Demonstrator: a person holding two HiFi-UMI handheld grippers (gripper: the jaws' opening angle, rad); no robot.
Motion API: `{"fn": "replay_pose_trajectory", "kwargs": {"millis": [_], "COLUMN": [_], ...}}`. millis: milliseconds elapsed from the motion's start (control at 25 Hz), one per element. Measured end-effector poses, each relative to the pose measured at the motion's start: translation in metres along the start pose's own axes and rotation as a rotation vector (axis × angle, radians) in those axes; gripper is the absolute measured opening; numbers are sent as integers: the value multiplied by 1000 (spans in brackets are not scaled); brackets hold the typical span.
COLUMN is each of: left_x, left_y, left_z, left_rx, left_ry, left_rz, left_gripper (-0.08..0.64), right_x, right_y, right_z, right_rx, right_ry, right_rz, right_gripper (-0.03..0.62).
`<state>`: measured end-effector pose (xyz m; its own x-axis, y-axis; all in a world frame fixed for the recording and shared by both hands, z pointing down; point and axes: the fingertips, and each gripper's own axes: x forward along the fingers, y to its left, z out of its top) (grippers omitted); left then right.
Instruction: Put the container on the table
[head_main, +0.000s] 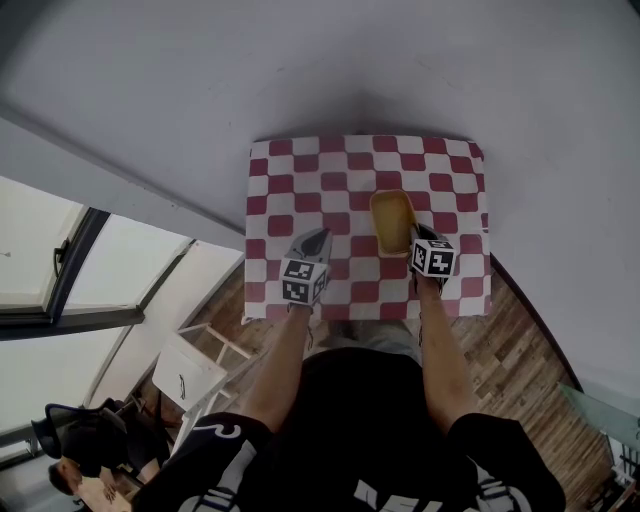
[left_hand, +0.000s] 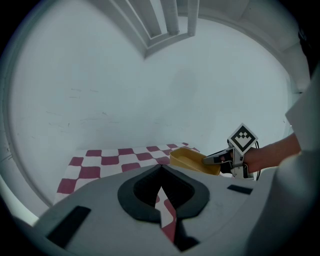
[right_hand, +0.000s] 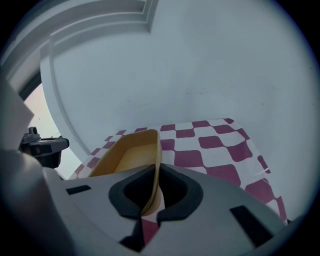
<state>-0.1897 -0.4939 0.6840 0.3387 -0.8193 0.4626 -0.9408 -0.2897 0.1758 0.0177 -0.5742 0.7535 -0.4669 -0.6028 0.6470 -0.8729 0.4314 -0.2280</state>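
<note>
Soft daylight is coming from the window (head_main: 30, 250) at the head view's left, which is blowing out to white, while the wall (head_main: 350, 60) is lying in dull grey. The checked tabletop (head_main: 365, 160) is showing evenly lit, a faint shadow falling on the wall behind it. Both gripper views are bending lines toward the edges and darkening to black at the corners. In the right gripper view the container (right_hand: 127, 155) is looking fairly sharp, while the right gripper (right_hand: 156, 167) body nearest the lens is blurring. Colours are reading muted and cool.
</note>
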Motion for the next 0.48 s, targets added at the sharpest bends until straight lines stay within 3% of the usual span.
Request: {"fn": "replay_pose_trajectory", "kwargs": {"millis": [480], "left_x": [42], "left_y": [9], "left_z": [-4], "left_rx": [-35], "left_ry": [25], "left_rz": [-7], "left_gripper": [25], "right_x": [47], "right_y": [-21], "right_z": [-10], "right_rx": [24], "right_ry": [57], "right_rz": [4], "right_gripper": [32]}}
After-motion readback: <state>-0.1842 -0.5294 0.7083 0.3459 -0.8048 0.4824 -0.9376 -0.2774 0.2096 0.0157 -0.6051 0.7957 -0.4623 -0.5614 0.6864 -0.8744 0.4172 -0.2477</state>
